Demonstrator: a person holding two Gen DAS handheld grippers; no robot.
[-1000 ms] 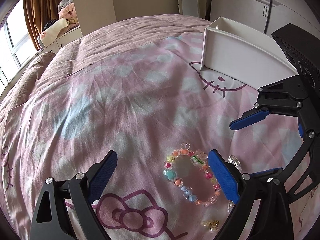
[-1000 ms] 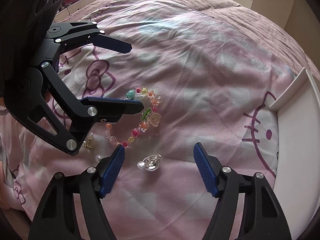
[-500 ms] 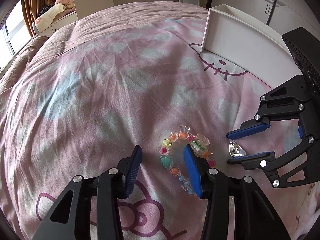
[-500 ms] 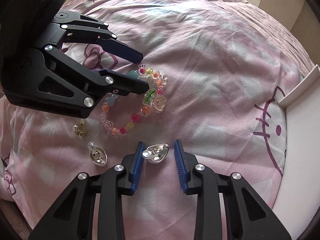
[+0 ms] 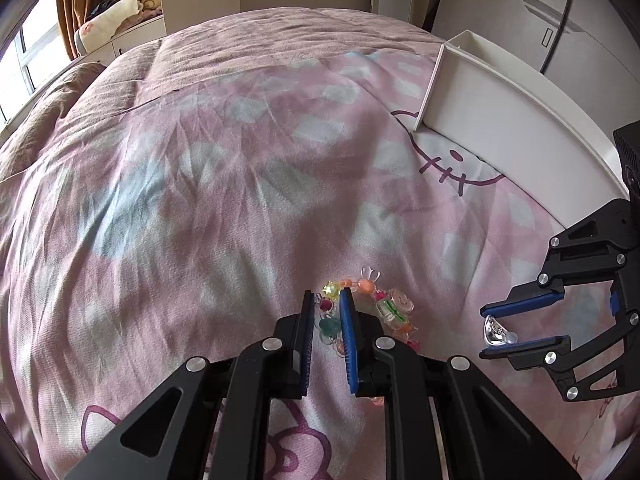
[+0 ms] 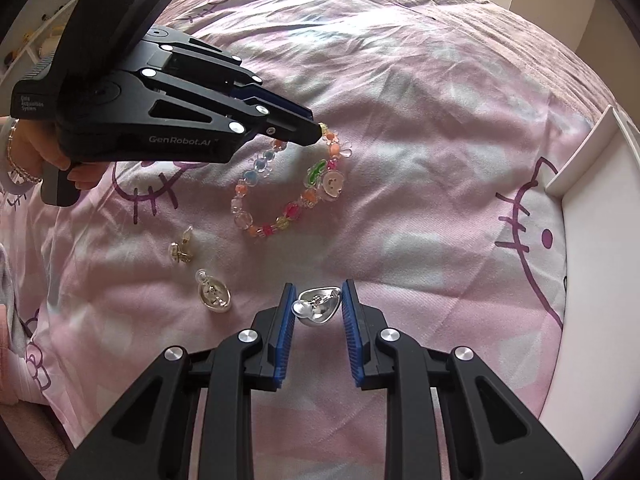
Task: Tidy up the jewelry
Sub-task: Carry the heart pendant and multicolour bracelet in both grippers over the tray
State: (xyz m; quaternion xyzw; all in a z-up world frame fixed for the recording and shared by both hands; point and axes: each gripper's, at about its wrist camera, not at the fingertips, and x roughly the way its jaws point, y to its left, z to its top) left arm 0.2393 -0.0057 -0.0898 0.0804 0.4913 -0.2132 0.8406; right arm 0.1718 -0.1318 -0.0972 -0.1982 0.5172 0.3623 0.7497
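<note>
Pink bedspread, white tray nearby: left gripper clamps beaded bracelet, right gripper clamps silver heart earring, prob. for lifting trayward.

A bed with a pink cat-print cover carries the jewelry: a colourful bead bracelet in the middle, a small gold earring and a silver oval pendant to its near left, and a white tray at the right edge
</note>
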